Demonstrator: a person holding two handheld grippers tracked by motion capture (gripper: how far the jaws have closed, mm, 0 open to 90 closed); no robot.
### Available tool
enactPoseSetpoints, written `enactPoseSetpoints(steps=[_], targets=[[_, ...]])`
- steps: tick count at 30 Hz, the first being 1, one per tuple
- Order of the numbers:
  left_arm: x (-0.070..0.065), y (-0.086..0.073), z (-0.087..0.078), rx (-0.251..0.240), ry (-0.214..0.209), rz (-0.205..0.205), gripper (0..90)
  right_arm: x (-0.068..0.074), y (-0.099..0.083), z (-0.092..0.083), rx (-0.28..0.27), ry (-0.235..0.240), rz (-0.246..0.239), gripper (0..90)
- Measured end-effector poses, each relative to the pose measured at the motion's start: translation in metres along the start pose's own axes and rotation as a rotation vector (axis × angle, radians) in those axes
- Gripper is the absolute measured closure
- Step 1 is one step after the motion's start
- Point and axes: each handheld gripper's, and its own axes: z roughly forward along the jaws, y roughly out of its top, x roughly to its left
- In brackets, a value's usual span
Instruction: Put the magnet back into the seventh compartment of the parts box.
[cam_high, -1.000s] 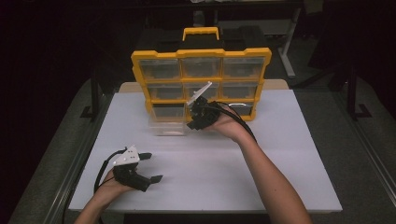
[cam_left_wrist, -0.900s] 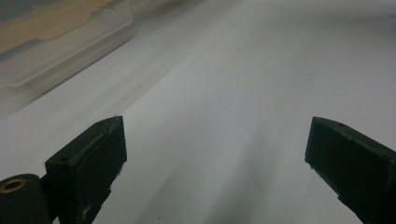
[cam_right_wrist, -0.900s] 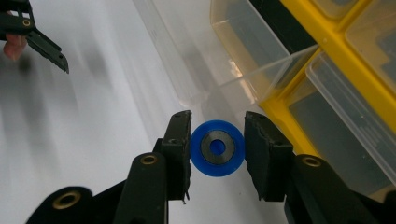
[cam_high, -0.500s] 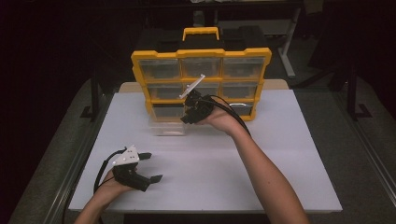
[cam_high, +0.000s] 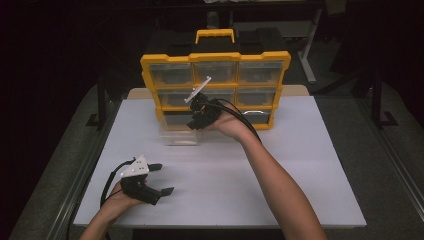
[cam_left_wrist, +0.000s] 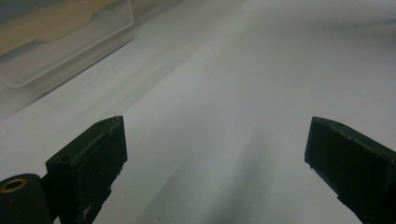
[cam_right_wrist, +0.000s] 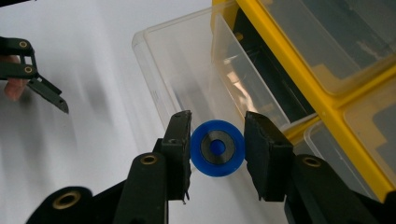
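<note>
In the high view, a yellow plastic organiser case with clear drawer fronts (cam_high: 215, 90) stands upright at the far side of the white table (cam_high: 300, 175). One clear plastic drawer (cam_high: 179, 135) is pulled out at its lower left and rests on the tabletop. The right gripper (cam_high: 196, 122) hangs just above that drawer's near end, its small load too tiny to make out from here. The left gripper (cam_high: 162, 178) sits low near the table's front left, well apart from the case, its jaws spread with nothing between them. The left gripper view bears this out: its two black fingers (cam_left_wrist: 91, 161) stand wide over bare table, with the clear drawer (cam_left_wrist: 65, 39) off at the upper left. In the right gripper view, the right gripper (cam_right_wrist: 217, 148) is clamped on a small blue plastic disc with a grey metal centre (cam_right_wrist: 217, 148), one pad on each side of the rim, poised over the open drawer (cam_right_wrist: 187, 88) beside the case's yellow frame (cam_right_wrist: 299, 70). The disc looks light, rigid and smooth-edged, so it may slip or swivel between the pads. A hold across its full width, as here, seems safest, and being hard it should tolerate a firm squeeze.
</note>
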Motion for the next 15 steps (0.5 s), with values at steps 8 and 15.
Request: enactPoseSetpoints(steps=[8, 15], targets=[[0.0, 0.0, 0.0, 0.0, 0.0, -0.002, 5.7, -0.001, 0.008, 0.008, -0.009, 0.003, 0.003, 61.0], [0.0, 0.0, 0.0, -0.003, -0.001, -0.004, 5.7, -0.002, 0.017, 0.015, -0.02, 0.007, 0.014, 61.0]])
